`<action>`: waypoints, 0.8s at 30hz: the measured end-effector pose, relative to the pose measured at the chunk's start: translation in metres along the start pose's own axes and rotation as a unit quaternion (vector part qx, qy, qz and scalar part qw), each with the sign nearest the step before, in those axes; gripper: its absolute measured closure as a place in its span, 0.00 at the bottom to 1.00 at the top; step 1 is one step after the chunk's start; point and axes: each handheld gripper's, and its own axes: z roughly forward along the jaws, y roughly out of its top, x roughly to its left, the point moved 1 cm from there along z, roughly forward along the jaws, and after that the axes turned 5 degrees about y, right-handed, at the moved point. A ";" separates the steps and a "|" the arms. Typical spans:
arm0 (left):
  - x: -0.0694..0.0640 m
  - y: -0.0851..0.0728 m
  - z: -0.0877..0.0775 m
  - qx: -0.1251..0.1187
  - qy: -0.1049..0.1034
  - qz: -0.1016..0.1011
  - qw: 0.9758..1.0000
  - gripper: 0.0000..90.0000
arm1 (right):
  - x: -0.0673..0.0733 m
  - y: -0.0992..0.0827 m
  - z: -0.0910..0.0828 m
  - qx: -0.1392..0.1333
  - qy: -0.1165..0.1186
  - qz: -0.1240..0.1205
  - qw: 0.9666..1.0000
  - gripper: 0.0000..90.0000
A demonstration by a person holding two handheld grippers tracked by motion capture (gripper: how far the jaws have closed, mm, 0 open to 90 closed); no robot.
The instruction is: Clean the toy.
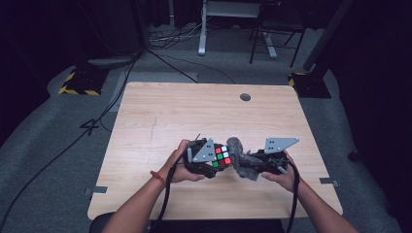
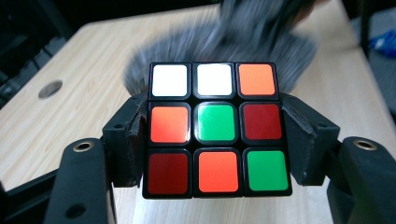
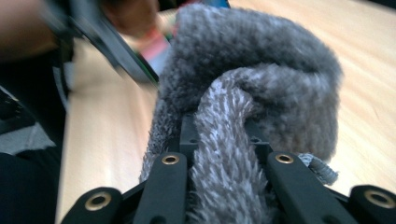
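Above the near half of the table [image 1: 160, 111], I keep the puzzle cube [image 2: 215, 129] pinched in my left gripper [image 2: 215, 140] (steadied for wiping) — my right gripper [image 3: 227, 154] clamps the grey cloth [image 3: 261, 88] against its far side.

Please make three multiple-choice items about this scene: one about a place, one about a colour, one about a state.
1. Where is the grey cloth relative to the puzzle cube in the high view?
A. to its right
B. to its left
C. under the table

2. In the left gripper view, what colour is the centre sticker of the cube face?
A. white
B. green
C. orange

3. What does the left gripper do?
A. hangs open
B. is shut on the cloth
C. is shut on the cube

Answers: 1 A, the cloth lies between the cube and the right gripper, which grips it. 2 B, the middle square is green. 3 C, both jaws press the cube's sides.
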 end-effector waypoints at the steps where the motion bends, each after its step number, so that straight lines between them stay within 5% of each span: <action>1: -0.003 0.001 0.003 0.009 0.002 0.005 1.000 0.38 | 0.006 0.004 0.001 0.005 -0.005 -0.014 1.000 0.85; 3: -0.003 0.001 0.004 0.014 0.004 0.011 1.000 0.38 | 0.013 0.008 0.004 0.013 -0.021 -0.031 0.999 0.85; 10: -0.004 0.003 0.005 0.007 0.001 0.003 1.000 0.38 | 0.012 0.012 0.000 0.008 -0.036 -0.036 0.999 0.85; 16: -0.005 0.006 0.000 -0.002 0.004 0.008 1.000 0.38 | -0.008 -0.005 0.009 0.030 -0.035 0.012 0.999 0.85; 24: -0.001 0.007 -0.007 -0.020 0.010 0.002 1.000 0.38 | -0.012 -0.014 0.016 0.056 -0.017 0.032 0.998 0.85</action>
